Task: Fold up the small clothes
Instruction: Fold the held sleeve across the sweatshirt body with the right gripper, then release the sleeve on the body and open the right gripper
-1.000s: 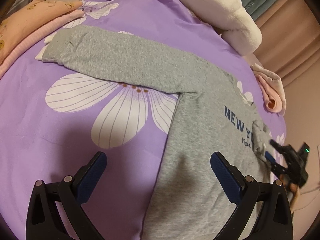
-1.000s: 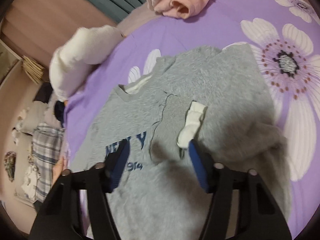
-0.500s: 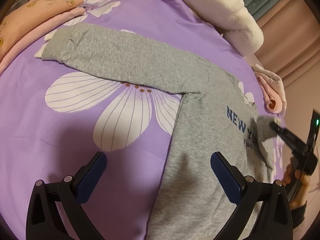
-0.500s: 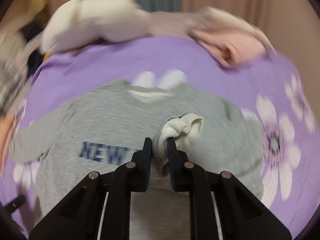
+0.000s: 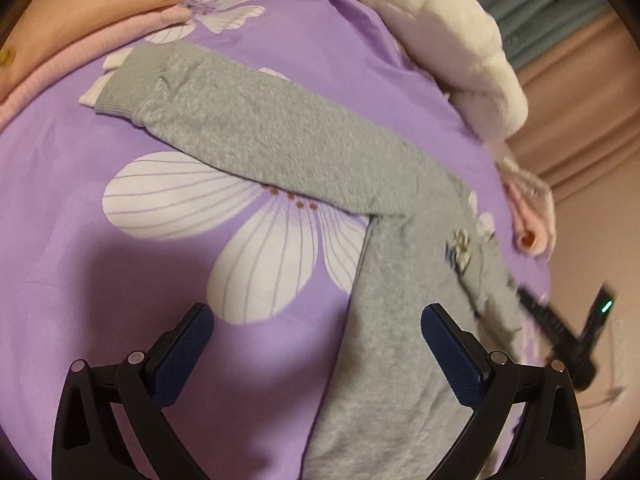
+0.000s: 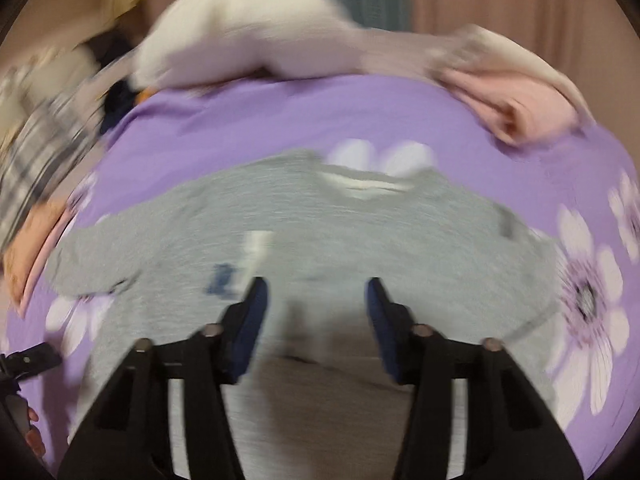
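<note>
— Where is your garment right now?

— Your small grey knit sweatshirt with dark blue lettering [image 5: 404, 320] lies flat on the purple bedsheet printed with white flowers [image 5: 120, 280]. One long sleeve stretches out over a big white flower; the other is folded across the chest, its white-lined cuff [image 6: 256, 248] resting beside the lettering.

— And what are your grippers doing?

— Your left gripper [image 5: 316, 344] is released, its blue pads spread wide above the sweatshirt's side edge, gripping nothing. Your right gripper [image 6: 316, 320] is also released, pads parted over the sweatshirt's lower middle, just beside the folded cuff; that view is blurred, so I cannot tell whether it touches the fabric.

— What sits around the sweatshirt?

— Beyond its collar you have a fluffy white blanket [image 5: 440, 40] and a folded pale pink garment [image 6: 516, 108]; past the outstretched sleeve's cuff, a peach printed cloth [image 5: 80, 12].
</note>
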Demonstrator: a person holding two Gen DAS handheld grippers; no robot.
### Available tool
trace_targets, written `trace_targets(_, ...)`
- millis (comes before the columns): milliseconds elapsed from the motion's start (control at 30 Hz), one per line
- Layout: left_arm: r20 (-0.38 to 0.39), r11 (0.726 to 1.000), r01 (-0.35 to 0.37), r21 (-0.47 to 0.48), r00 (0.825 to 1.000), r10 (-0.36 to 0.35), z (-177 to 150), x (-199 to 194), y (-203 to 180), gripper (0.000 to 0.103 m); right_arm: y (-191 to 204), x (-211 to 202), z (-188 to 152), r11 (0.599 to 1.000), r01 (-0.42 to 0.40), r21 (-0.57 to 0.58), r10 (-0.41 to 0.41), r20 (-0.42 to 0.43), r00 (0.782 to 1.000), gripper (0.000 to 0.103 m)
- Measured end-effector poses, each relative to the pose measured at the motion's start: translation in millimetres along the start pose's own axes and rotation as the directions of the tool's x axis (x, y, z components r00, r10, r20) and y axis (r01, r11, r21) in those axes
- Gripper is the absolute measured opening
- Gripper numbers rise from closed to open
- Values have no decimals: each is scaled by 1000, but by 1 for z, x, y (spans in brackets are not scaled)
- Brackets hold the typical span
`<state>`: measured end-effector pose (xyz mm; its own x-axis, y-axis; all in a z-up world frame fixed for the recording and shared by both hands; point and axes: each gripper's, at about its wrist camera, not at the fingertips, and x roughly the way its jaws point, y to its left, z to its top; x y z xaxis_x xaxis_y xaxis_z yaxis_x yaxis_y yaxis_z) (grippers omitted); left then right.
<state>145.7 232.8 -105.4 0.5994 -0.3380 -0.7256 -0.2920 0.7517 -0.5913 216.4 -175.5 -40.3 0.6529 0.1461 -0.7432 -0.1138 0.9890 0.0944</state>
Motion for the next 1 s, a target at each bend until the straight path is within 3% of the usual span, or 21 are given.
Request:
trace_targets(133,16,993,76,-85,997,-75,14,-3,15,102,-65,11,-9,984,114,139,-109,-42,993,30)
trace_targets(267,50,973,140,-184,990,-133,34,-9,34,102,-96,20,-32,965,230,122,-218,-107,970,22)
trace_targets(333,80,956,171,-237,984,-157,43,-12,45,102,-104,19,-41,963,255,87,-246,-96,964,8)
trace_targets(467,132,932,203,-300,976,-170,59,-13,64,102,-122,15,-48,965,221,139,-212,-76,974,6)
trace_targets(533,153,910,218,-352,973,-174,66,-10,78,102,-117,7,-44,968,196,154,-189,-63,980,12)
trace_targets(600,181,889,250,-383,964,-193,73,-7,87,102,-105,-11,-42,978,143,153,-144,-3,990,28)
trace_targets(700,222,889,249,-385,960,-172,87,-5,91,102,-87,-40,-42,991,48,128,-61,94,994,43)
trace_targets(833,247,875,250,-414,956,-156,100,-1,99,102,-69,-59,-46,998,16,62,-25,144,989,44)
trace_targets(967,275,897,182,-402,959,-71,105,-1,93,100,-64,-61,-50,999,-11,46,4,145,989,44)
trace_targets(1000,274,910,133,-393,962,-23,105,-1,88,94,-63,-60,-52,999,-17,49,10,142,990,44)
